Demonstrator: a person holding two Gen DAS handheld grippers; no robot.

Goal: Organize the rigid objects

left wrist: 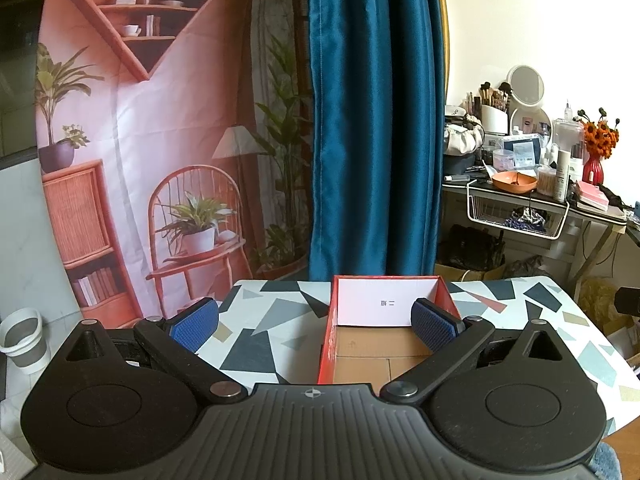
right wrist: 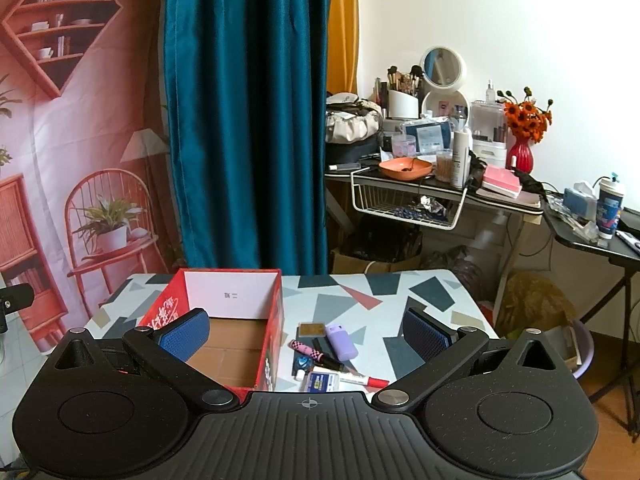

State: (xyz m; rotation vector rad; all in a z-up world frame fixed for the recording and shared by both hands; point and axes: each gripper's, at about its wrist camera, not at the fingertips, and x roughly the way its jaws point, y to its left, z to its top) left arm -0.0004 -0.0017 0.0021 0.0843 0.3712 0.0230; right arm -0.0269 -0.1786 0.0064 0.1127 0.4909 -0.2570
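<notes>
Right wrist view: your right gripper (right wrist: 306,334) is spread wide over six small items (right wrist: 328,356) lying beside one red box (right wrist: 276,320); left gripper (left wrist: 314,324) gapes too.

Red cardboard box (right wrist: 224,320) with a matt brown floor; gripper (right wrist: 306,334) pads textured.

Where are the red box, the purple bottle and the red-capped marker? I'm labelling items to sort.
red box (right wrist: 168,308): right wrist view, printed outer left wall.
purple bottle (right wrist: 341,343): right wrist view, mid body.
red-capped marker (right wrist: 364,379): right wrist view, white barrel.
</notes>
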